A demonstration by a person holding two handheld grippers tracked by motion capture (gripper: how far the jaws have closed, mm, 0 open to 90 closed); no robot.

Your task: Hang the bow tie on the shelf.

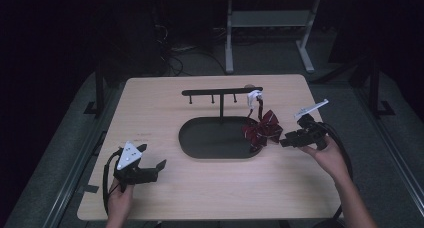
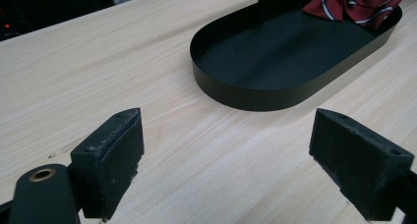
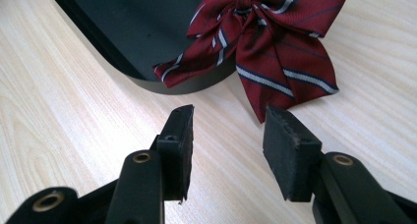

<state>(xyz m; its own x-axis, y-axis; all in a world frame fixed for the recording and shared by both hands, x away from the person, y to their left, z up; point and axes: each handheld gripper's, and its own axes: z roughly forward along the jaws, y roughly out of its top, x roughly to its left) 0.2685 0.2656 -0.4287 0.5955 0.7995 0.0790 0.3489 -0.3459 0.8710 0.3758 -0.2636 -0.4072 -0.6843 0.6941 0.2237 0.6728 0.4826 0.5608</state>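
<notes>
Maroon striped cloth marks the work here: a bow tie (image 1: 263, 128) lies draped over the right end of the black oval tray (image 1: 200, 143), half inside it and half on the wooden table (image 1: 150, 98), with a white strap running up to the right tip of the black hanger stand (image 1: 221, 92) that rises from the tray.

In the right gripper view the right gripper (image 3: 228, 123) sits just short of the bow's lower tail, jaws apart and empty, near the table's right edge. The left gripper (image 2: 226, 135) waits near the front left corner, jaws wide apart, holding nothing, well away from the tray.

The step in hand looks like a reach for the bow. To do it well, the right gripper should come in low and level, take one thick wing near the knot rather than the thin tail tip, and close fully before lifting. Lifting slowly matters, since the strap seems hooked on the stand and could drag it. The left gripper could steady the tray rim.
</notes>
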